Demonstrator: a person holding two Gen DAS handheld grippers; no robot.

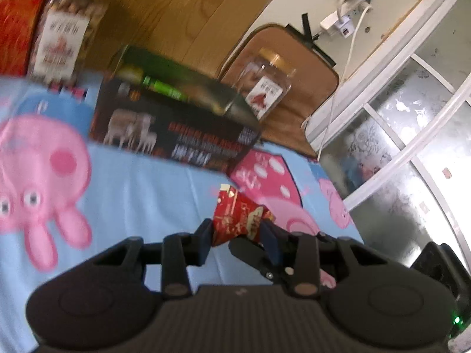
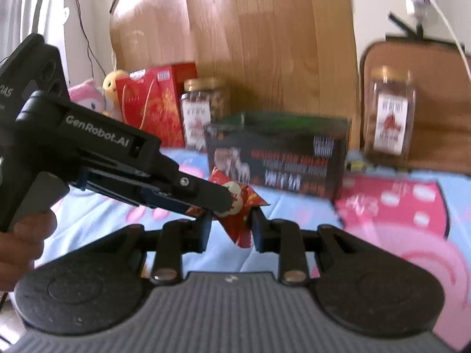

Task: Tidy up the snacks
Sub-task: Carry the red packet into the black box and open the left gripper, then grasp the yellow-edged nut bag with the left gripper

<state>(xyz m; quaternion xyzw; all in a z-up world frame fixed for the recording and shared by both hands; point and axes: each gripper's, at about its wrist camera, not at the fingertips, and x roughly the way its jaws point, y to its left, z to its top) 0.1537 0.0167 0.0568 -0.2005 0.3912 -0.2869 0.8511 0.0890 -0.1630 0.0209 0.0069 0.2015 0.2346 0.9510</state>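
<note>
Both claws, left gripper [image 1: 237, 235] and right gripper [image 2: 231, 231], are pinching one crinkled red foil snack packet [image 1: 235, 220]; we're sharing grip to steady it above the blue cartoon-print sheet [image 1: 141, 194].

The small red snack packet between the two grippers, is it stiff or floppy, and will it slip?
The red snack packet looks crumpled and pinched between the left gripper fingers, so it is probably floppy and light. Its glossy wrapper may slip. The right gripper also appears to hold it, so pulling could tear it.

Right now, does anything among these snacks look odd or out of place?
Yes: the small red snack packet is off the bedsheet, crumpled and pinched between both sets of fingers at once, left gripper and right gripper. The box and jars behind stand upright.
</note>
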